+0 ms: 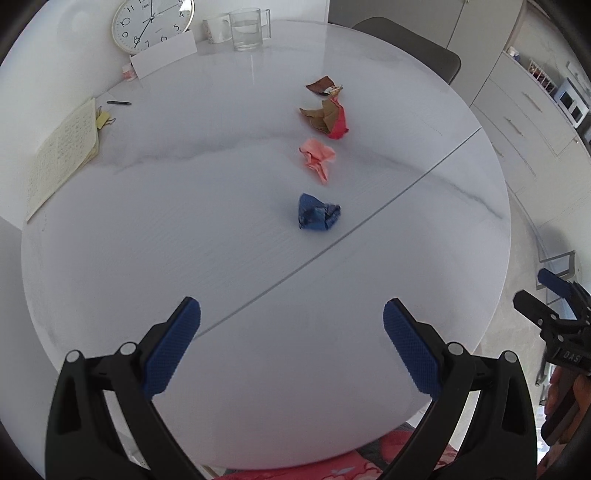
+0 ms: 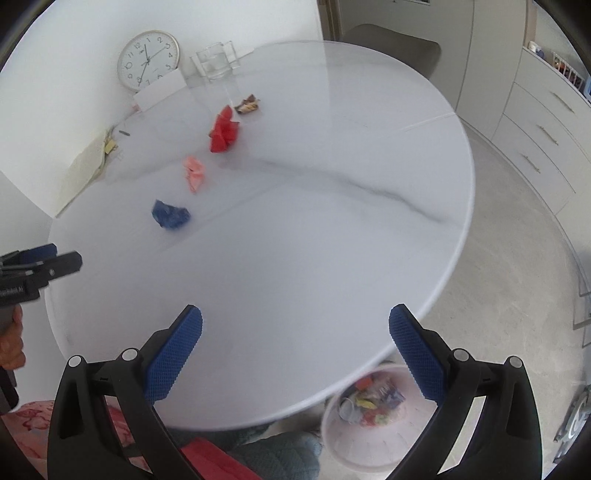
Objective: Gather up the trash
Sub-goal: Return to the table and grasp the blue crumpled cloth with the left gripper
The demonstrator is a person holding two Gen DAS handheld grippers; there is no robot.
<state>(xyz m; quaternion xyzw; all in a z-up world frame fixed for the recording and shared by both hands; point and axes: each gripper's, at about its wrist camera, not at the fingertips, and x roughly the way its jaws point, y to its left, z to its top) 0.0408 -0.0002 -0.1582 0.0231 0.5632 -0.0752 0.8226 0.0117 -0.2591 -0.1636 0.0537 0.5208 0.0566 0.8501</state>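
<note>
Left wrist view puts our left gripper (image 1: pixel 291 314) low over the near part of the round white table (image 1: pixel 147 240), its blue-padded fingers (image 1: pixel 173 347) spread wide with nothing between them and touching nothing. Straight ahead of it lies a crumpled blue wrapper (image 1: pixel 317 217), and beyond that, in a loose line running away from us, a crumpled pink paper (image 1: pixel 318 158), a red and brown wrapper (image 1: pixel 328 119) and a small brown wrapper (image 1: pixel 325 86), each apart from the next. At the far edge we see a wall clock (image 1: pixel 153 23) leaning behind a white card (image 1: pixel 164 53), a clear glass mug (image 1: pixel 249 29), and to the left an open notebook (image 1: pixel 64 155) with a pen (image 1: pixel 119 103) near it.

From the right wrist view, our right gripper (image 2: pixel 295 321) hangs over the table's near right edge, its jaws likewise wide apart and empty. Below that edge, on the floor, stands a white waste bin (image 2: pixel 369 439) already holding coloured scraps. Off to the left, the four pieces of trash sit well apart from this gripper.
</note>
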